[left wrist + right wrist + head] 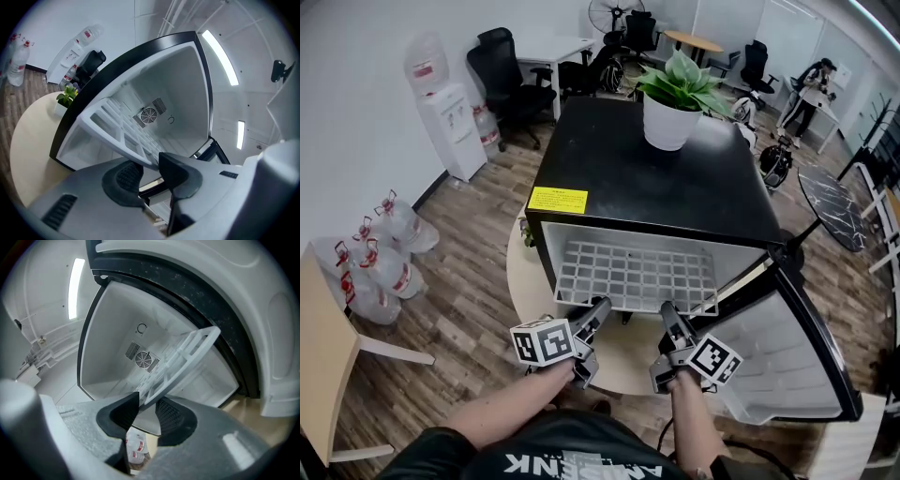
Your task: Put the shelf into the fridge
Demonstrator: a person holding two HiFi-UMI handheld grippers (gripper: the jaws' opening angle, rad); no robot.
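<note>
A small black fridge (656, 178) stands on a low round table (619, 361) with its door (787, 361) swung open to the right. The white grid shelf (637, 277) lies roughly level in the opening, its front edge sticking out toward me. My left gripper (598, 314) holds that front edge left of centre, and my right gripper (667, 317) holds it right of centre. In the left gripper view the shelf (117, 126) ends between the pads of my left gripper (150, 171). In the right gripper view the shelf (183, 357) runs down between the pads of my right gripper (146, 411).
A potted plant (673, 103) sits on top of the fridge. Water bottles (375, 262) lie on the wooden floor at the left, near a water dispenser (450, 122). Office chairs (506, 75) and desks stand further back. A fan grille (147, 115) marks the fridge's back wall.
</note>
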